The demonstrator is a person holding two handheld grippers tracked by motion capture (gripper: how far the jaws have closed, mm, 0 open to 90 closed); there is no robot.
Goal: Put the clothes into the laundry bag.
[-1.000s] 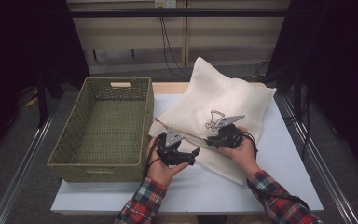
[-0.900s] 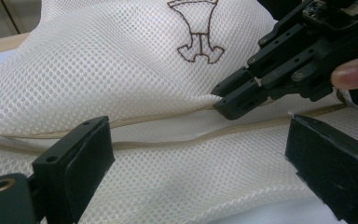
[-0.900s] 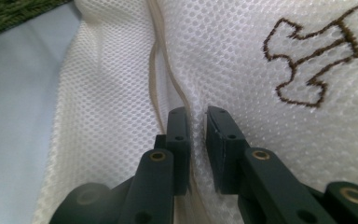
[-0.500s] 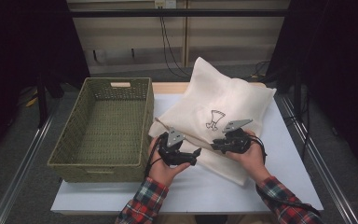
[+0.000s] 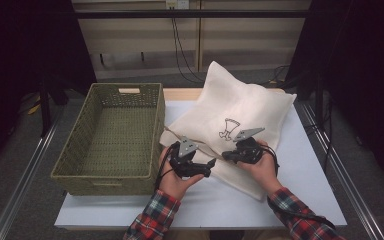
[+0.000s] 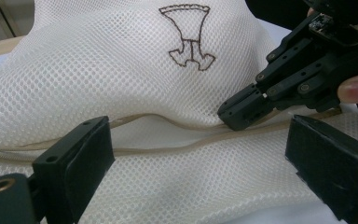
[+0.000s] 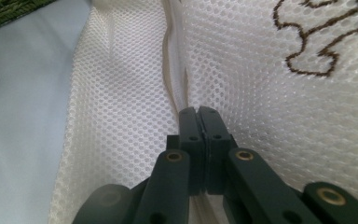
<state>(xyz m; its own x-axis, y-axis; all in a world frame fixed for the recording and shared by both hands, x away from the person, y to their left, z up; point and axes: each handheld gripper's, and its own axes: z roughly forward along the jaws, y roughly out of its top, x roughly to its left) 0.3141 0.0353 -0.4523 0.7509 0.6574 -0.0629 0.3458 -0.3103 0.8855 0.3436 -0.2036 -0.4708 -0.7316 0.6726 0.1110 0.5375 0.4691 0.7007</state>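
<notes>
While the soft, light mesh bag point(image 5: 230, 130) is lying centre-right on the tabletop point(image 5: 310, 165), I am pinching its zipper edge point(image 7: 177, 100) with the right hand-held gripper point(image 7: 198, 114); the left hand-held gripper point(image 6: 200, 154) is hanging spread over it.

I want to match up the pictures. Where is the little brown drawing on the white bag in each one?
High view: brown drawing mid-picture, on the mesh bag, just beyond the right gripper.
Left gripper view: drawing top centre.
Right gripper view: drawing top right corner, partly cut off.
Shared landmark: the bag's beige seam.
</notes>
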